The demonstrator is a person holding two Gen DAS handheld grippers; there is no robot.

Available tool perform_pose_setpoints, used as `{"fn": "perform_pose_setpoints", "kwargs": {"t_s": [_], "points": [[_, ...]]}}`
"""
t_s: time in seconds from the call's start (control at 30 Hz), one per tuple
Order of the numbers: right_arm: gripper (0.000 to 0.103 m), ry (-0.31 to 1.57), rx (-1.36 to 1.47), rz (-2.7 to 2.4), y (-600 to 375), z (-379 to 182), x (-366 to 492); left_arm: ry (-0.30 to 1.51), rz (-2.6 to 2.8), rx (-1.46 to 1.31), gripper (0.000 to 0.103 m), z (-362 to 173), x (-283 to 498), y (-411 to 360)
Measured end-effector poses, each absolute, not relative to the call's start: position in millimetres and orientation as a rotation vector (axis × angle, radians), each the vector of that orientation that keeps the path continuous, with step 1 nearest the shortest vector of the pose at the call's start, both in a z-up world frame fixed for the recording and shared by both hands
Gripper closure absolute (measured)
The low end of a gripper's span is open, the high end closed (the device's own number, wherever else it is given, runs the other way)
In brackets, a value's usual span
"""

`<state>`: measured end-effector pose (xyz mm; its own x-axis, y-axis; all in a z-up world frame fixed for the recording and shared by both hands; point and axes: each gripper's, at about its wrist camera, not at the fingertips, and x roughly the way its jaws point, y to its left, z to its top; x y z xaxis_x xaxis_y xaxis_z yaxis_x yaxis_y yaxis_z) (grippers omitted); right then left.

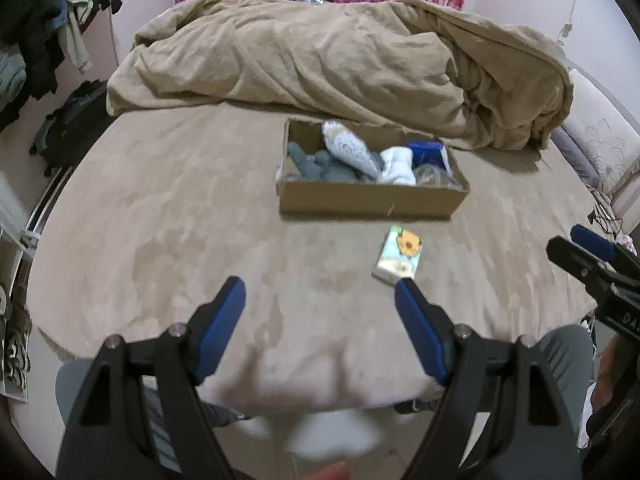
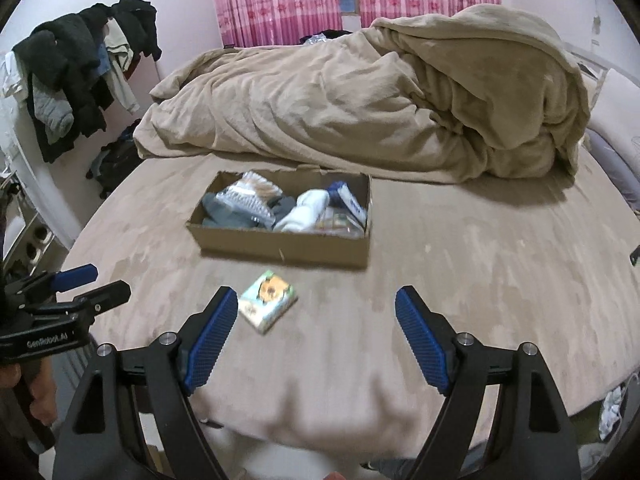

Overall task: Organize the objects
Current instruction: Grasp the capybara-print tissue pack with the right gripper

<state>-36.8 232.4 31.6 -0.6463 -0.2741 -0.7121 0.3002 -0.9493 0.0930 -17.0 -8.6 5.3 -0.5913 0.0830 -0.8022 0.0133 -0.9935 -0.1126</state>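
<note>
Both tongs hover low over the near edge of the bed [image 2: 480, 280], and neither has anything between its blue pads. Left tongs [image 1: 320, 300] stand wide apart, nothing gripped; right tongs [image 2: 316, 306] stand just as wide and just as empty. Seen from the left wrist, the right tongs poke in at three o'clock; from the right wrist, the left ones sit at nine o'clock, side on.

Just past the pads lies a small flat packet [image 2: 267, 302] with an orange cartoon figure on pale green, resting flat on the tan bedspread. From the left wrist it sits at one o'clock, just beyond the tip of the right-hand pad; from the right wrist it lies at eleven o'clock, right beside the left-hand pad, though whether it touches I cannot tell.

Farther out at twelve o'clock stands an open cardboard box [image 1: 370, 202], apart from the packet. Inside: grey socks [image 1: 316, 164], a white patterned bundle [image 1: 352, 146], a rolled white sock [image 1: 398, 166], a blue-and-white carton [image 1: 430, 152] and something in clear wrap at the right end.

Behind the box, a rumpled beige duvet [image 1: 320, 60] is heaped across the far half of the bed, with pink curtains [image 2: 280, 0] beyond. Dark clothes [image 2: 80, 60] hang at ten o'clock.
</note>
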Motion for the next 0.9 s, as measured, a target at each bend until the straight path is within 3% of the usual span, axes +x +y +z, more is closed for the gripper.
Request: {"fn": "perform_pose_setpoints", "kwargs": {"t_s": [0.5,0.9], "points": [[0.019,0.088,1.171,-2.558,224.9,10.1,-0.8,-0.124,2.748,-1.499,0.025,-17.0,6.5,-14.9],[0.019,0.053,1.248,-2.482,191.5,-25.3,-49.6,-0.188,2.756,-1.563,0.025,-50.3,-16.8,-41.1]]}}
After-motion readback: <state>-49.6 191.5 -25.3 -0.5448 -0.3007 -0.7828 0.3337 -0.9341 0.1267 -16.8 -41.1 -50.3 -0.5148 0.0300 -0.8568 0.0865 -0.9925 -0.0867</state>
